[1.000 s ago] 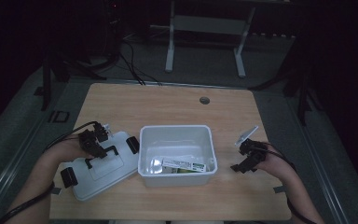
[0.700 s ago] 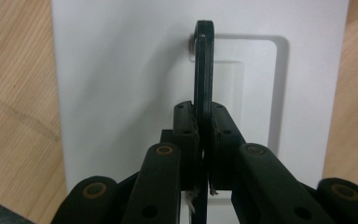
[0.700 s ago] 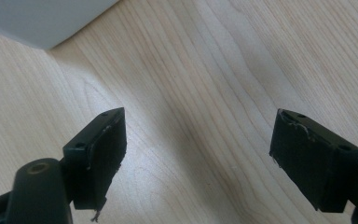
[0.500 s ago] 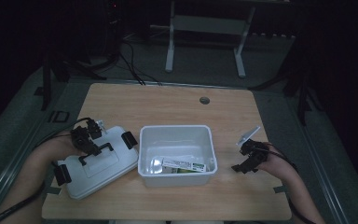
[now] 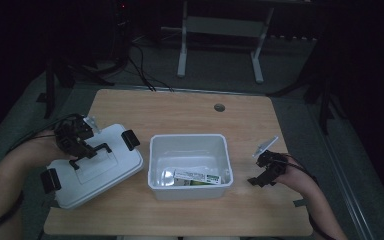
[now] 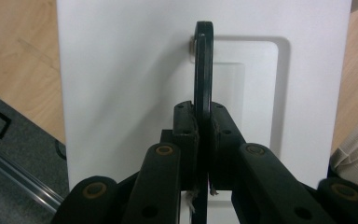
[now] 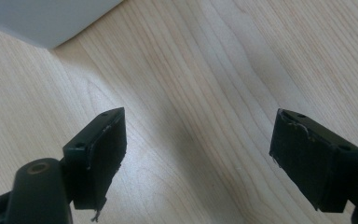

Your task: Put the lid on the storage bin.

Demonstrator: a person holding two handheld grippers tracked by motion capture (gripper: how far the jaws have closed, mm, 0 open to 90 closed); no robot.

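My left gripper (image 5: 82, 149) is shut on the black handle (image 5: 92, 151) of a white box lid (image 5: 102, 172) with black side clips. It holds the lid tilted above the table's left part. In the left gripper view both pads clamp the thin handle (image 6: 203, 65) edge-on, with the lid's white top (image 6: 121, 70) behind it and my left gripper (image 6: 202, 119) closed tight. A white open bin (image 5: 189, 138) stands mid-table with a green-and-white packet (image 5: 196, 176) inside. My right gripper (image 5: 261, 174) hovers open just right of the bin. Between my right gripper's jaws (image 7: 198, 149) lies only bare wood.
The wooden table (image 5: 180, 107) has a round cable hole (image 5: 219, 107) at its back. A corner of the bin (image 7: 51, 18) shows in the right gripper view. Black stands and cables sit on the dark floor behind. A sleeve (image 6: 354, 149) shows beside the lid.
The left gripper has risen with the lid hanging from its handle, drifting slightly left toward the table's edge. The right gripper has stayed where it was.
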